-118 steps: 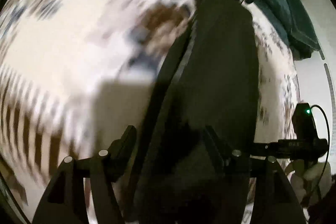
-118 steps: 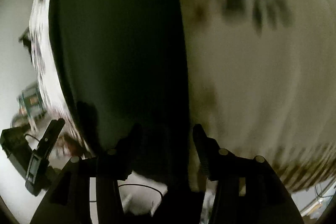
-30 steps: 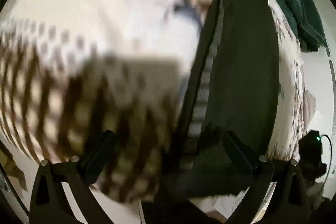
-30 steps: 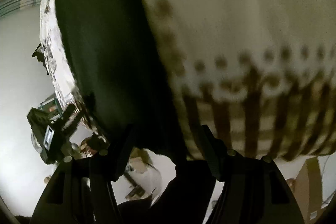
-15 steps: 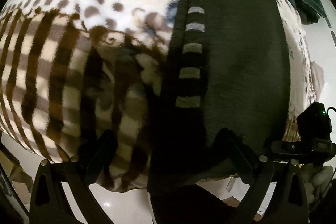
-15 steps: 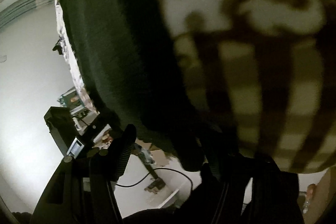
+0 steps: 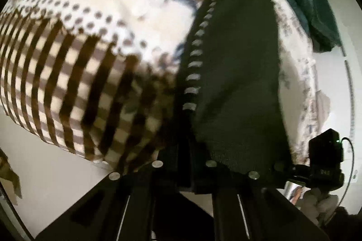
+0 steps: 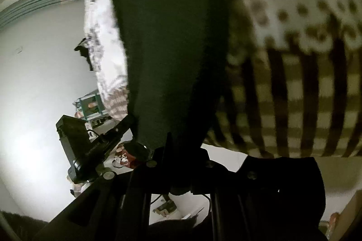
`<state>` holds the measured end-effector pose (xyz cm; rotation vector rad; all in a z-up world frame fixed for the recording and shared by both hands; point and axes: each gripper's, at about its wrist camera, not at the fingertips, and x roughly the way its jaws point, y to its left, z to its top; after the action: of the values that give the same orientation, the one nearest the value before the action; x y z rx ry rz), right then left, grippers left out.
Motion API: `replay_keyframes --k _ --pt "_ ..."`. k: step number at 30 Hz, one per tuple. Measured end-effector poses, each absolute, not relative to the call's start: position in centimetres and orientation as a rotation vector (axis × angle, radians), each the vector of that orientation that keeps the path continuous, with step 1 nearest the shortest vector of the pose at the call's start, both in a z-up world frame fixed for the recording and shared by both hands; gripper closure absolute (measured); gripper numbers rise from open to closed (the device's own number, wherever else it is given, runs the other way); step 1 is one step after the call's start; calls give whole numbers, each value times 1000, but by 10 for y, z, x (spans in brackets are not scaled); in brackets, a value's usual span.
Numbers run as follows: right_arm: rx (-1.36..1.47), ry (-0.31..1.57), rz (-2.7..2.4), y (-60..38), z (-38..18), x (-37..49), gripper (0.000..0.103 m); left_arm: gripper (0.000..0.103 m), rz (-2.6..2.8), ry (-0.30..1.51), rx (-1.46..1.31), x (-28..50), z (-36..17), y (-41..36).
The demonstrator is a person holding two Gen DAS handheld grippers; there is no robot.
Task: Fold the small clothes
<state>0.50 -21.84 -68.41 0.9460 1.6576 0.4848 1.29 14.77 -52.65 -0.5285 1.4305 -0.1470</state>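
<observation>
Where dark garment (image 7: 237, 73) lies, patterned blanket (image 7: 95, 21).

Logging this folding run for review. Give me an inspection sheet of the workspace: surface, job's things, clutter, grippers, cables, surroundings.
Surface: blanket with brown stripes and dots, draped over an edge.
Job's things: dark garment with a grey dashed trim, lying lengthwise on the blanket.
Clutter: green cloth at the far end.
Grippers: left gripper and right gripper both shut on the garment's near edge.
Cables: one from the black device on the right gripper.
Surroundings: pale wall; small objects below, blurred.
</observation>
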Motion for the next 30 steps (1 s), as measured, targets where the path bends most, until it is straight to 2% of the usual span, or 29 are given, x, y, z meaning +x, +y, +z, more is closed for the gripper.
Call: replay_keyframes --k 6,13,17,21,25,27,28,30 --pt "978 1549 521 -232 -632 42 93 100 -178 1335 -670 39 -487 161" --pt "989 1447 513 -241 -588 114 93 100 -225 1221 -678 119 -460 145" --pt "922 1462 442 -246 -588 159 93 99 -250 1238 -676 159 -476 142" --pt "932 1501 377 -261 -605 170 93 97 -226 1344 -650 158 -515 143" --pt "930 1540 322 -271 -634 162 93 88 -122 1432 -801 117 -558 163" --pt "930 1545 308 -270 -644 163 93 68 -99 1450 -897 92 -573 163" --pt "928 1545 304 -269 -646 164 93 54 -100 1451 -967 78 -582 159" --pt "916 1548 302 -265 -651 164 93 51 -124 1446 -1079 64 -595 146"
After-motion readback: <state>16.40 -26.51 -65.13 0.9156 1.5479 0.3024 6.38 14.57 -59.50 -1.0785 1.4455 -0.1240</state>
